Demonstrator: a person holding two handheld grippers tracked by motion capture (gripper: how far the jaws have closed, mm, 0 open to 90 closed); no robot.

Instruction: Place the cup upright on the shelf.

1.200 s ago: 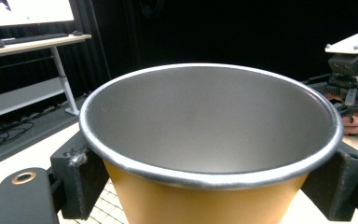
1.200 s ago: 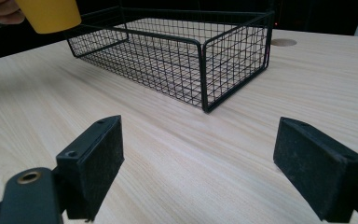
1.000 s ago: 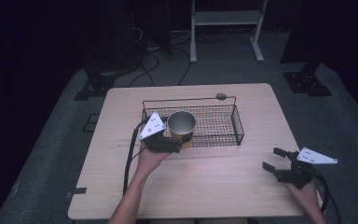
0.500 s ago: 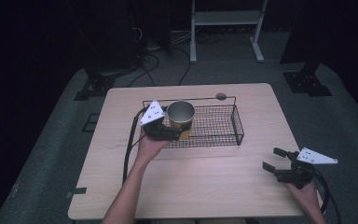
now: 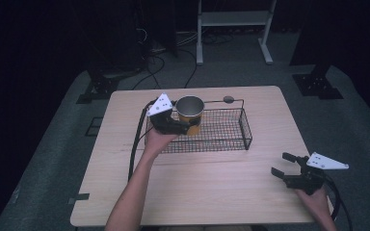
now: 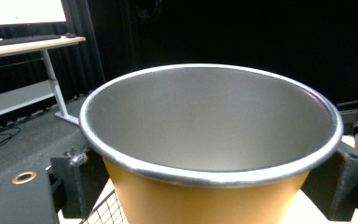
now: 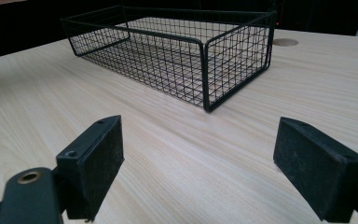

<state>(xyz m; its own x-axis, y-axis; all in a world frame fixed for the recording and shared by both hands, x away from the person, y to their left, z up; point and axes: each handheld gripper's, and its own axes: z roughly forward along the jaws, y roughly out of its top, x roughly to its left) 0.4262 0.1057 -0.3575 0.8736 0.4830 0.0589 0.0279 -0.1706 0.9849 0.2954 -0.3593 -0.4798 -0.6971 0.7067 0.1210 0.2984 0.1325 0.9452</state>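
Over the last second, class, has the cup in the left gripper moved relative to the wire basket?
Yes. The cup, held in the left gripper, has moved toward the far rim of the wire basket, which stayed put.

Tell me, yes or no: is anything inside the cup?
No, the left gripper view looks straight into the cup and shows bare metal walls.

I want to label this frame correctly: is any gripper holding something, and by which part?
The left gripper holds the orange cup by its side wall, below the rim. The right gripper holds nothing.
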